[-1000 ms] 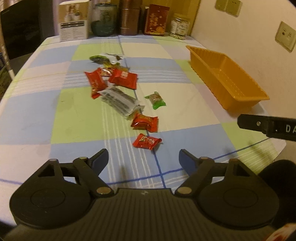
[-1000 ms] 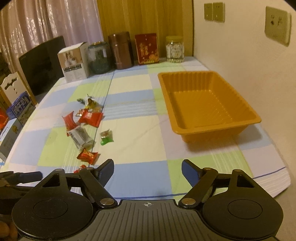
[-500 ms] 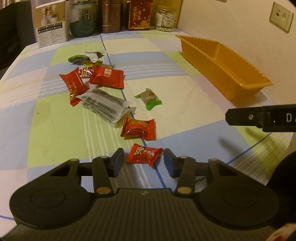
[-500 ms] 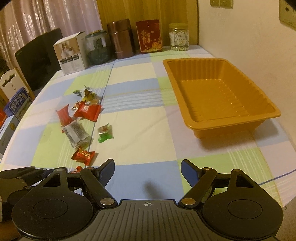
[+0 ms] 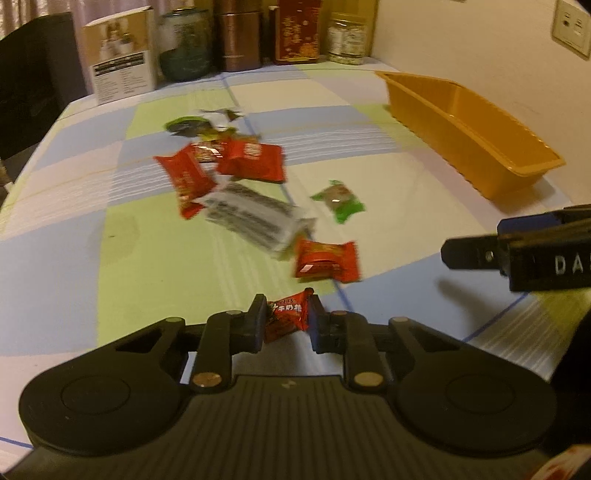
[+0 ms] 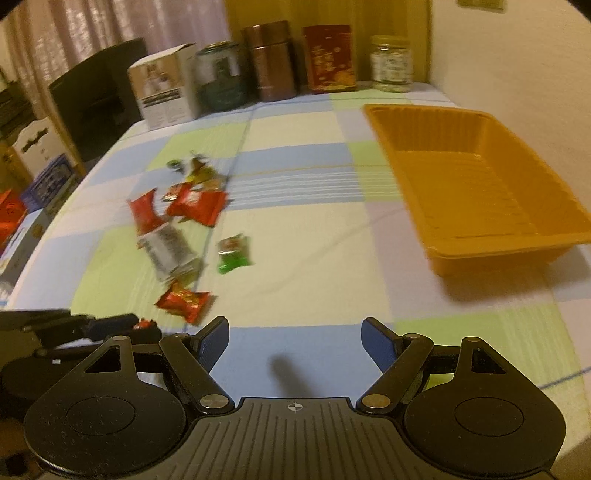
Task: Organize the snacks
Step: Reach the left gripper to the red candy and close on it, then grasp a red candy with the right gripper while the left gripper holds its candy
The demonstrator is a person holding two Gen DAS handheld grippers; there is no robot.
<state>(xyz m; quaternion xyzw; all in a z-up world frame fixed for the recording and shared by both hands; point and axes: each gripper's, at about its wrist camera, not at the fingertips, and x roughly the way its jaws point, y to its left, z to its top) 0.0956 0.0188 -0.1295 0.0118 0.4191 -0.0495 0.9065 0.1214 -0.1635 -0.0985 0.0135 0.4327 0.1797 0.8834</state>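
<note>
Red candy (image 5: 287, 316), orange tray (image 6: 480, 192), pastel checked tablecloth (image 6: 314, 240).

Blurred snack pile (image 5: 236, 192); its far wrappers look perhaps overlapped.

five red snack packets (image 5: 251, 160), one green candy (image 5: 338, 201), one orange tray (image 5: 472, 133), four canisters (image 5: 236, 35) up top

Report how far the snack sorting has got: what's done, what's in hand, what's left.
Done: nothing yet; the orange plastic tray holds no snacks. In hand: the left tongs are shut on a small red candy wrapper; the right tongs are open with nothing between them. Left: the other snacks lie on the checked tablecloth, among them a red candy, a green-wrapped sweet, a white printed packet and larger red packets.
</note>
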